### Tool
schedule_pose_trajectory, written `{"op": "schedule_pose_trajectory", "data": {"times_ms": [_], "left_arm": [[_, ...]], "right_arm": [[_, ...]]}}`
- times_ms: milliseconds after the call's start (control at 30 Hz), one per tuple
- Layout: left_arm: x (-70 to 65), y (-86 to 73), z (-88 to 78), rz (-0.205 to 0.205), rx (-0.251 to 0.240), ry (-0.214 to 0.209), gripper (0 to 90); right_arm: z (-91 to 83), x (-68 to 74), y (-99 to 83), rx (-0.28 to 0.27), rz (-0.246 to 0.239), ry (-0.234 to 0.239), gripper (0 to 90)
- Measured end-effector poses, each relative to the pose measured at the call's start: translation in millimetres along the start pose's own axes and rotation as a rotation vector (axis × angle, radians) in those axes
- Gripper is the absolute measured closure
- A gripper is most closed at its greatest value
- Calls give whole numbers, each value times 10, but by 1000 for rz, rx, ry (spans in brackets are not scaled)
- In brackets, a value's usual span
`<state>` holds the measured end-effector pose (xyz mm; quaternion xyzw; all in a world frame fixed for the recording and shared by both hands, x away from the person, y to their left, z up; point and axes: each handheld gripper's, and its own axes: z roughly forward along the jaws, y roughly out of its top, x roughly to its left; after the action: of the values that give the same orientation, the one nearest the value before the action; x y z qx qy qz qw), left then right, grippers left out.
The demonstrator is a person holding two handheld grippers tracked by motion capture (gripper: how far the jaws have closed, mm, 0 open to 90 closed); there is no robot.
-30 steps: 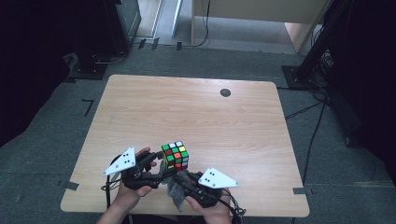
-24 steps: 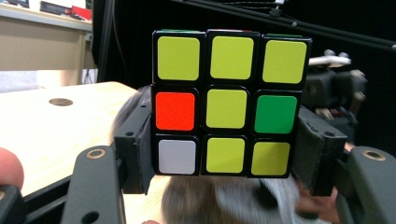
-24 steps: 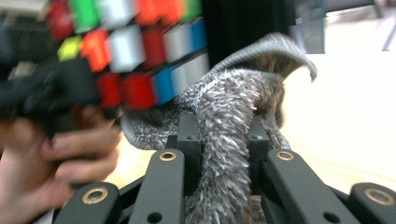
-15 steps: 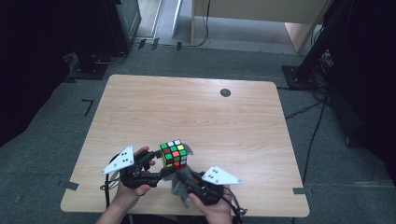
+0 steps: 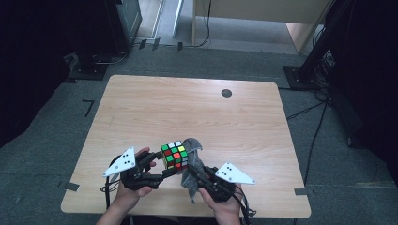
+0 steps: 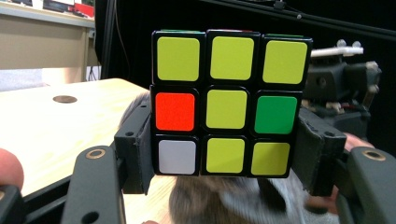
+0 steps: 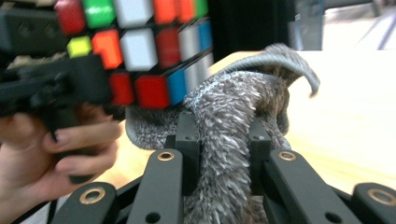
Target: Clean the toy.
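A scrambled puzzle cube (image 5: pixel 174 155) hangs just above the table's near edge, with my left gripper (image 5: pixel 165 168) shut on its two sides. In the left gripper view the cube (image 6: pixel 227 101) shows a mostly yellow face between the black jaws. A grey fuzzy cloth (image 5: pixel 192 171) is pinched in my right gripper (image 5: pixel 191 172), which is shut on it. The cloth (image 7: pixel 224 140) bunches up between the jaws and presses against the cube's (image 7: pixel 135 46) lower right side. The left hand (image 7: pixel 51 154) holding the other gripper shows at the left of the right gripper view.
The light wooden table (image 5: pixel 187 112) has a small dark round hole (image 5: pixel 226 93) near its far right. Grey carpet with cables, black stands and a wooden desk leg surround the table. Both forearms enter at the table's near edge.
The cloth in my right gripper has swung up and around the cube's right side. The cube has stayed in my left gripper at almost the same spot.
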<state>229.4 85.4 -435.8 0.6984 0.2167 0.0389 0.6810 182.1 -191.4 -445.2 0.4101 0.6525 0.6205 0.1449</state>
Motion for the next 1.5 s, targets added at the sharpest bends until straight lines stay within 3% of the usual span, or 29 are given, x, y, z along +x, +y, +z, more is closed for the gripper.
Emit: {"op": "schedule_pose_trajectory", "data": {"times_ms": [133,167,267,333,433,500,667,800,867,933,1033,1200,1300,1367,1500], "left_arm": [[27,-8,-12,7,12,21,341],[32,-11,-12,10,16,27,341],[36,-17,-13,22,25,45,341],[39,-20,-11,26,29,48,341],[42,-39,3,36,42,56,341],[42,-57,15,46,55,67,341],[55,-99,36,54,70,78,341],[93,-167,58,69,99,116,341],[102,-199,75,75,114,132,341],[83,-226,109,87,127,143,341],[8,-272,187,139,164,154,340],[-130,-343,313,216,211,166,340],[-214,-369,364,274,229,176,340],[-267,-378,393,295,235,171,340],[-364,-384,437,364,245,189,340]], "right_arm": [[-99,-165,74,-27,-7,-88,738],[-109,-214,77,-10,-14,-121,731],[-109,-399,41,59,33,-212,718],[-113,-491,-1,82,30,-285,706],[-98,-578,-36,129,6,-337,640],[-85,-621,-51,151,16,-356,556],[-110,-614,8,130,54,-377,391],[-157,-488,127,84,45,-375,333],[-177,-409,175,63,57,-348,332],[-172,-311,214,47,80,-269,327],[-119,-133,249,47,103,-148,289],[-6,56,216,109,155,-47,182],[58,94,172,151,178,-40,164],[81,95,134,162,189,-66,176],[89,73,88,178,206,-91,299]]}}
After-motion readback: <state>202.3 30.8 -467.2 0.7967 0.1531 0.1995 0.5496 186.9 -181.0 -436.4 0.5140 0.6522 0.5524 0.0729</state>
